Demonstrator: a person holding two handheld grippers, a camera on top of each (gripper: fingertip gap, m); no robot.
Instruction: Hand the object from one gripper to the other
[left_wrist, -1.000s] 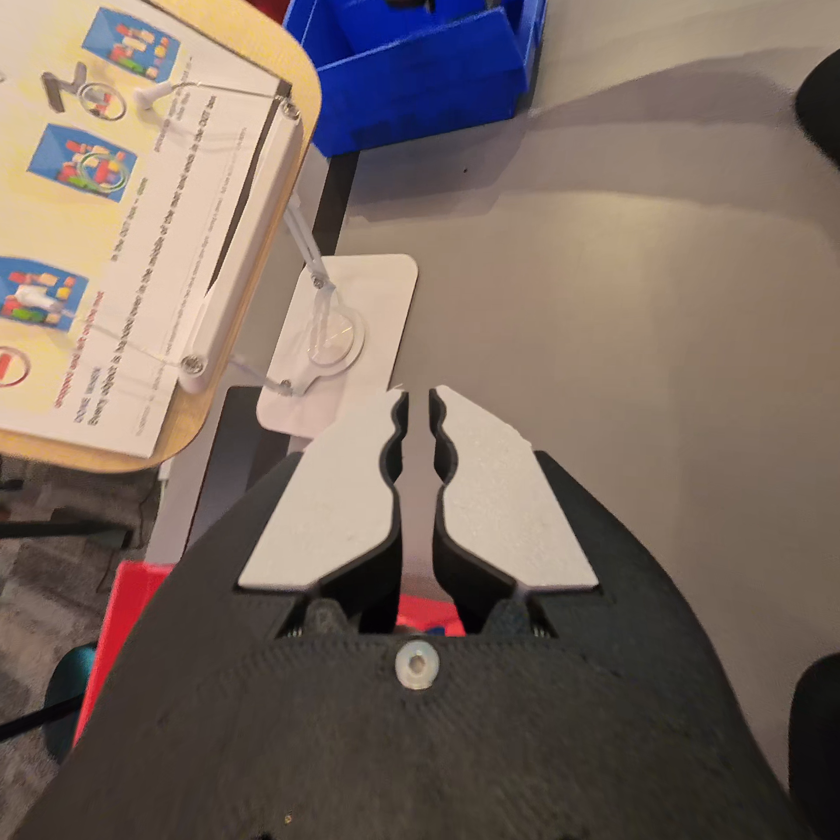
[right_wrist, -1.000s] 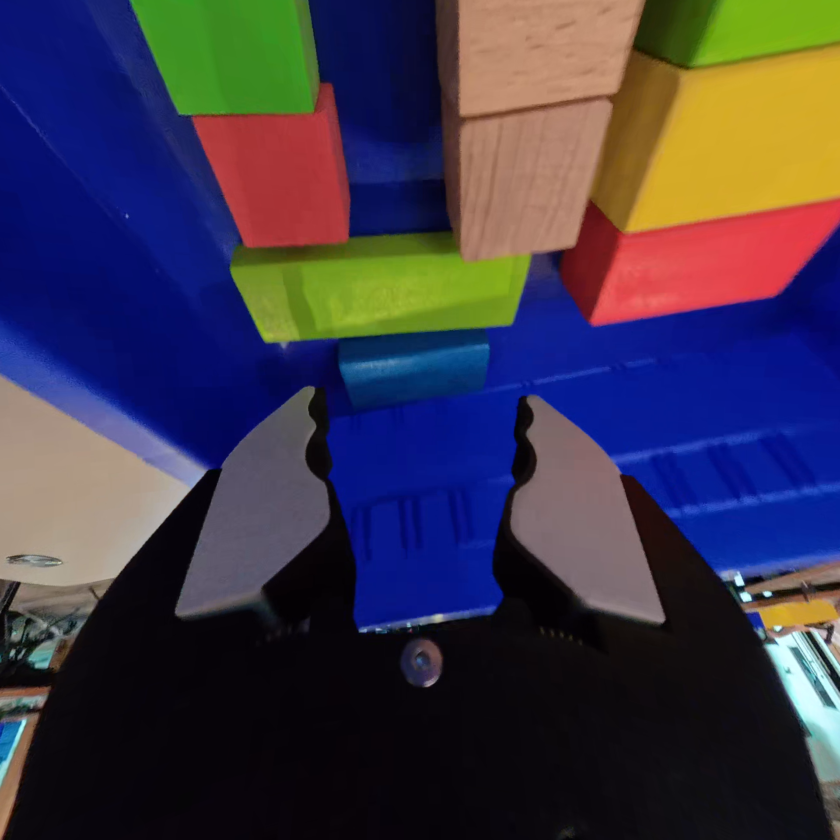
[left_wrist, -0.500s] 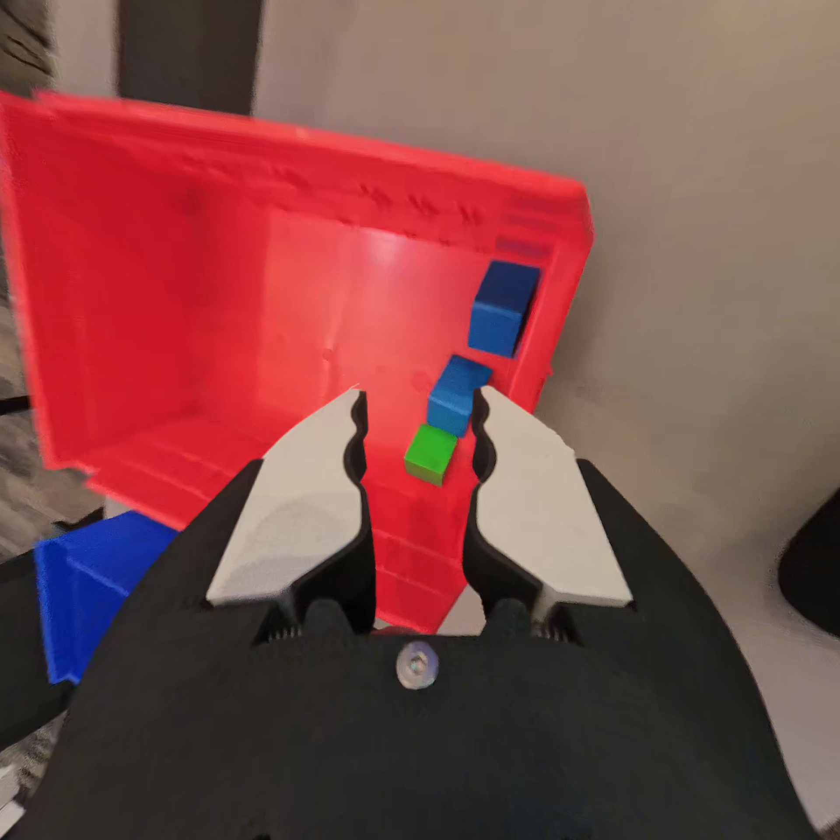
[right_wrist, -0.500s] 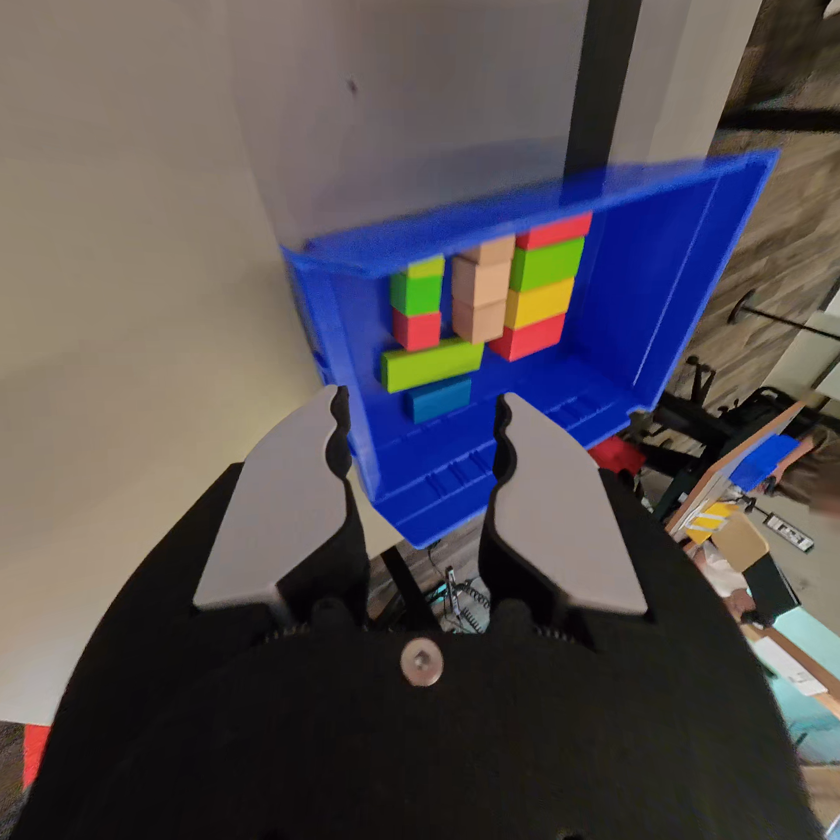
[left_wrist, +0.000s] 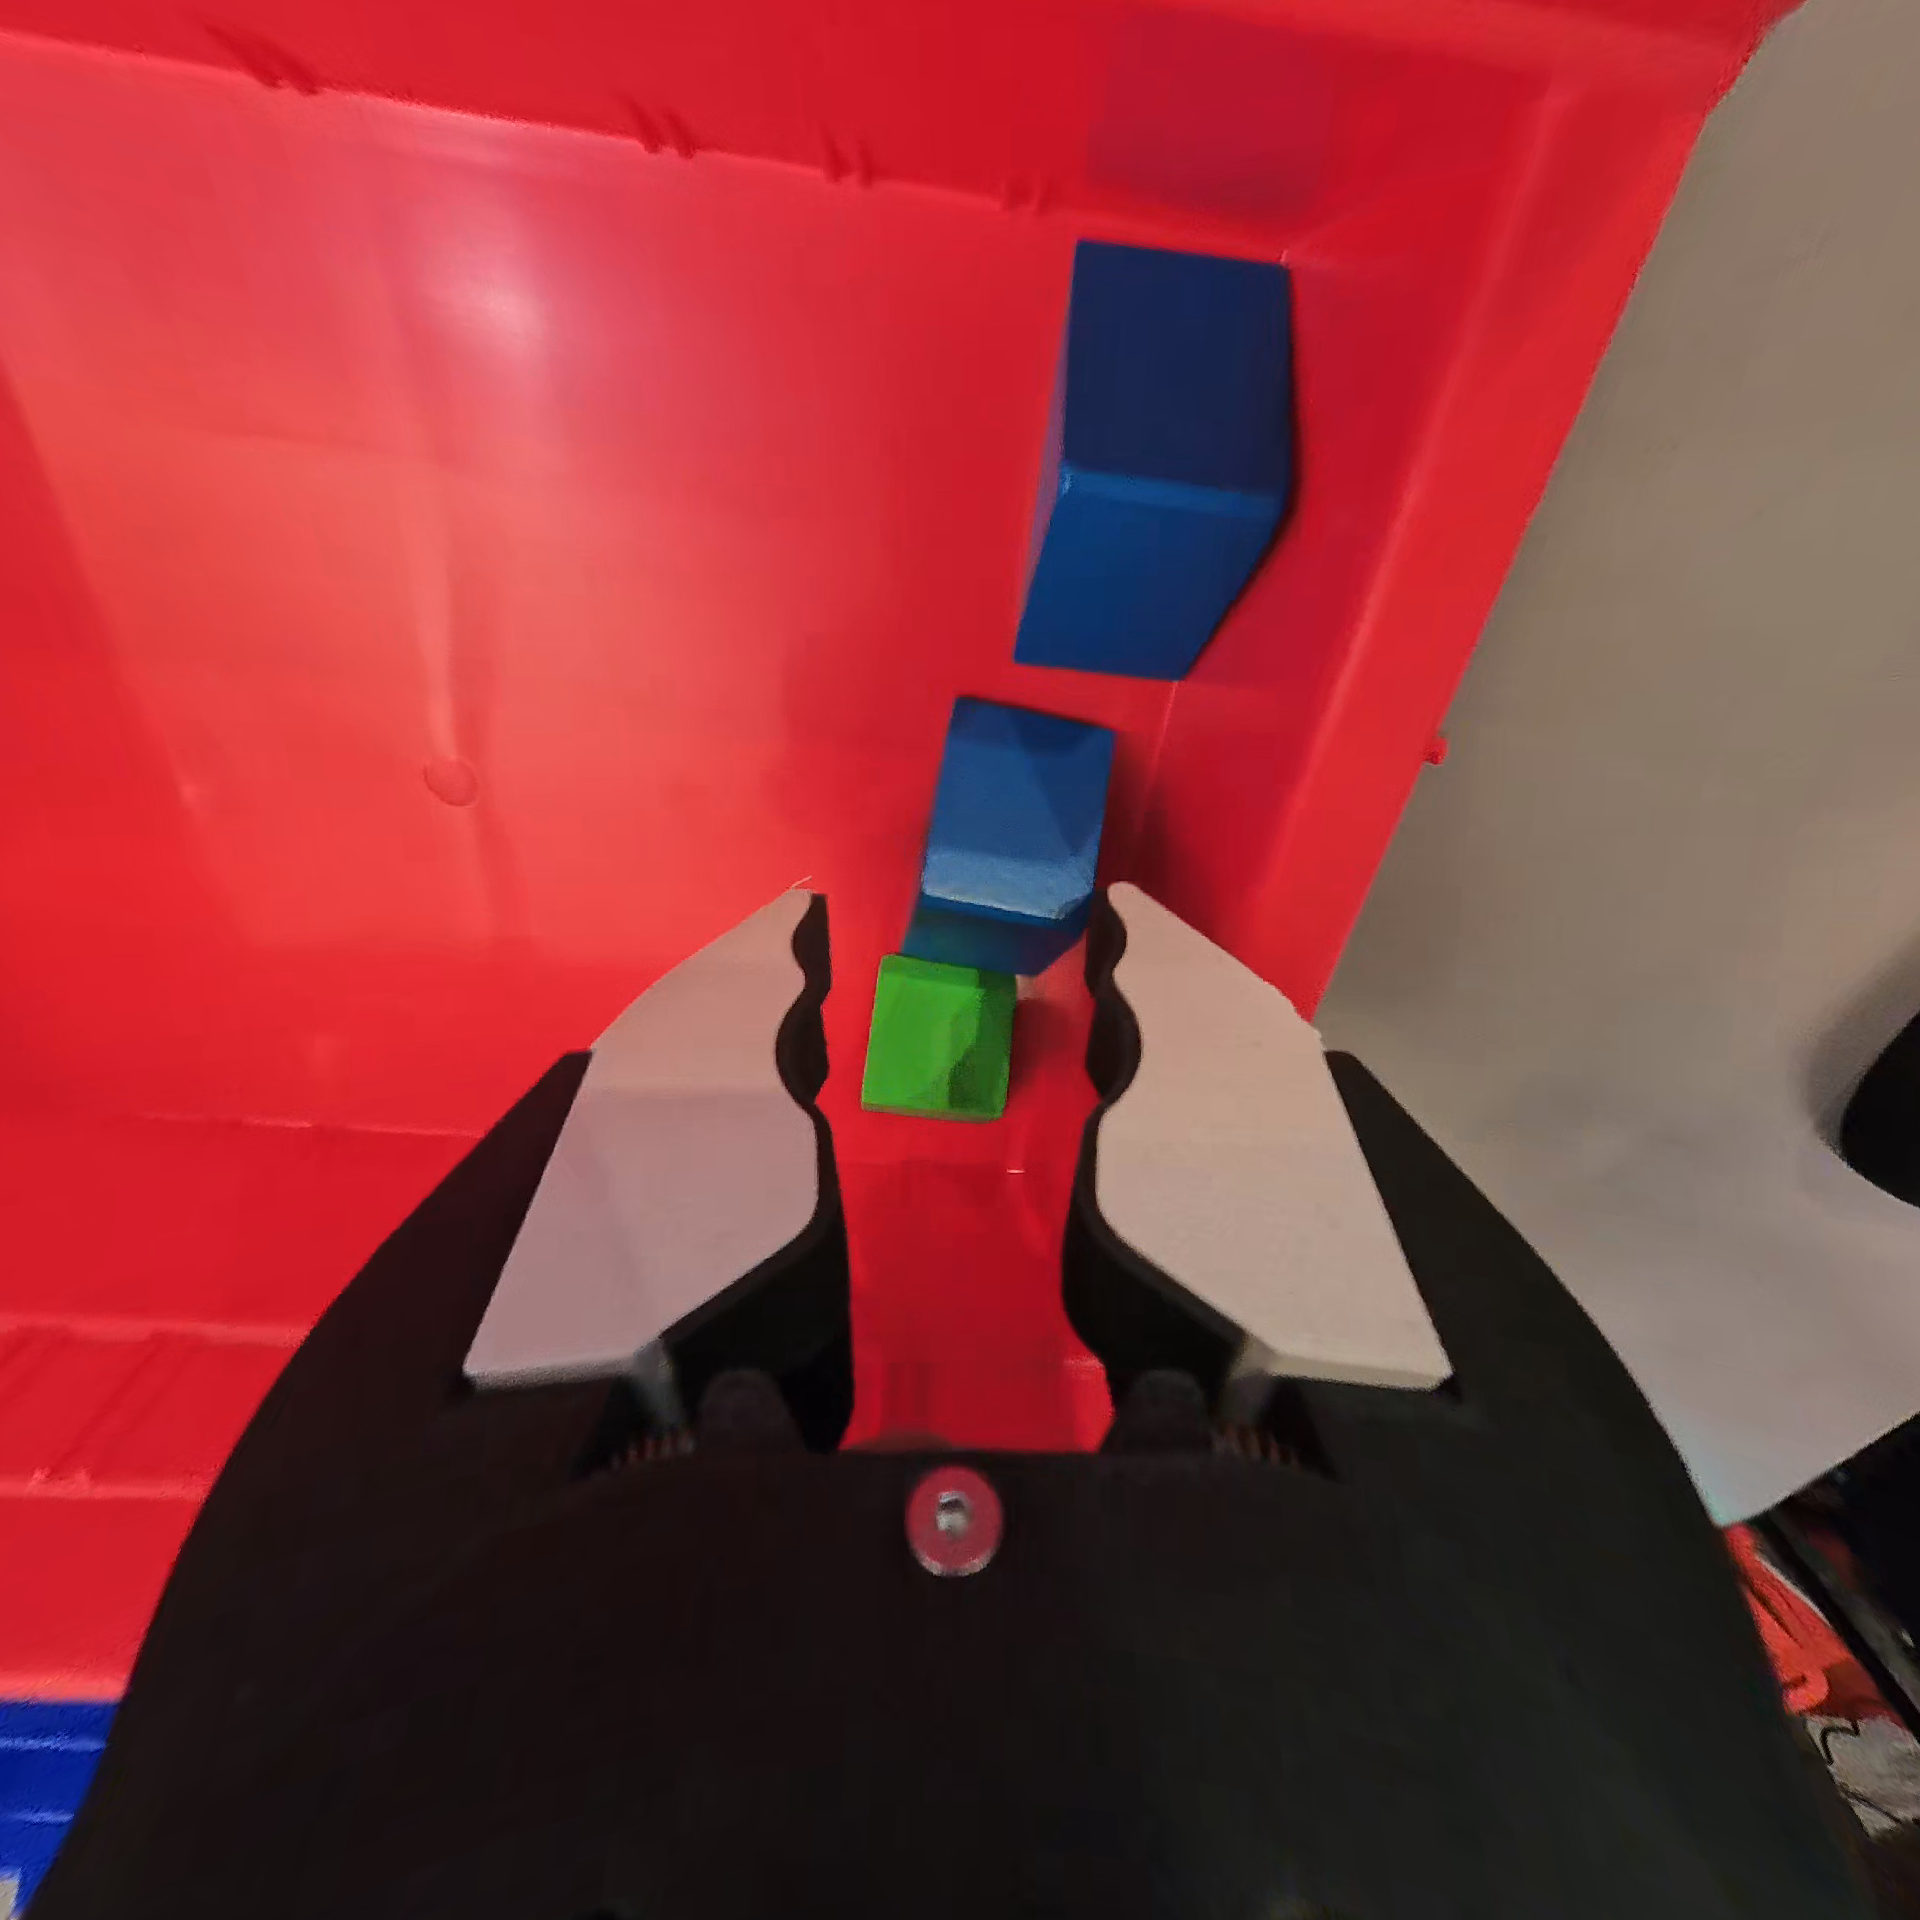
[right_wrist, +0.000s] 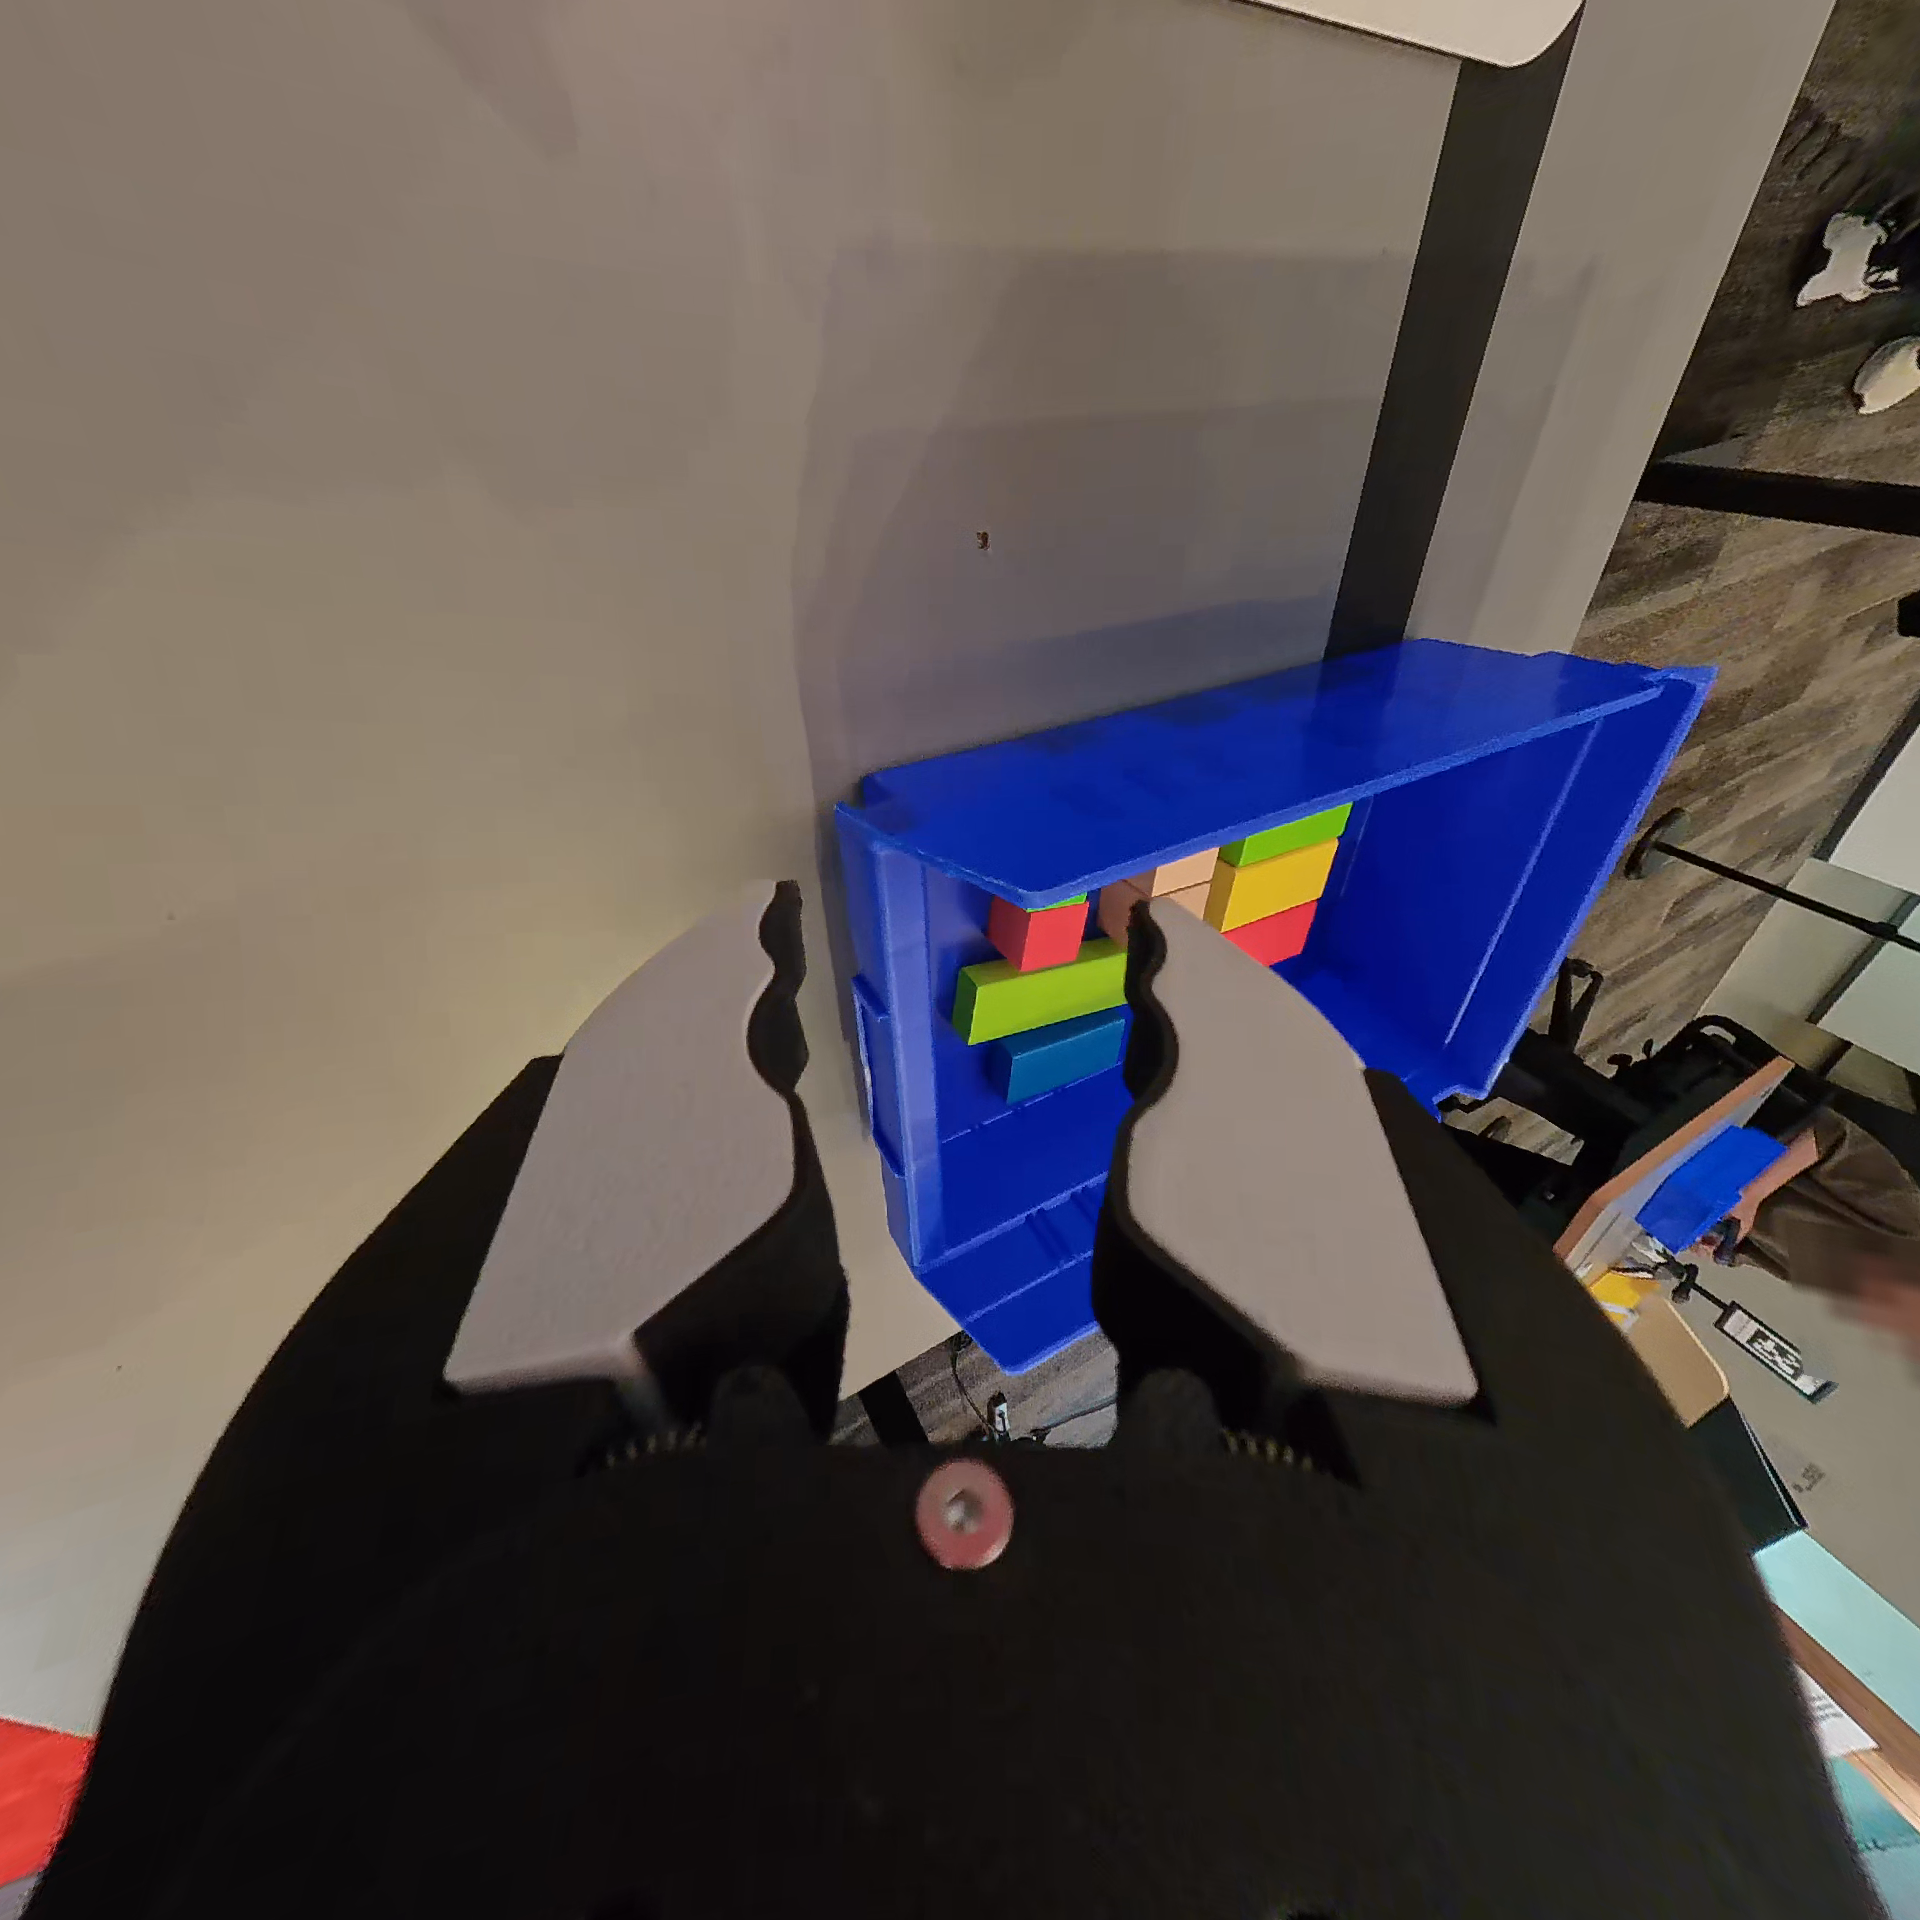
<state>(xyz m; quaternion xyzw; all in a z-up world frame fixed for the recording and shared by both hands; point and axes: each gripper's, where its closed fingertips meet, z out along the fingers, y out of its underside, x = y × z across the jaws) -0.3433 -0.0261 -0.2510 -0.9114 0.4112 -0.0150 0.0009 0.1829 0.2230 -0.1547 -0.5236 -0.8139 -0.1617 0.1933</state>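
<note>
In the left wrist view, my left gripper (left_wrist: 966, 904) is open over a red bin (left_wrist: 416, 468). A small green cube (left_wrist: 935, 1039) lies on the bin floor below the gap between my fingers, with space on both sides. A small blue block (left_wrist: 1013, 831) touches it just beyond, and a larger blue block (left_wrist: 1153, 468) lies farther on by the bin's right wall. In the right wrist view, my right gripper (right_wrist: 961, 904) is open and empty, held back from a blue bin (right_wrist: 1195, 800). That bin holds several blocks, among them a long green one (right_wrist: 1039, 997) and a blue one (right_wrist: 1060, 1055).
Both bins rest on a grey table (right_wrist: 416, 520). A corner of the blue bin (left_wrist: 52, 1766) shows at the lower left of the left wrist view. A person's hand holds another blue bin (right_wrist: 1704, 1184) at the far right. Wood-look floor lies beyond the table edge. The grippers' ends are close to 60 cm from one another.
My left gripper opened from nearly shut, swung from the clipboard side to the red bin and moved closer. My right gripper pulled back from the blue bin, its jaws slightly narrower, still empty.
</note>
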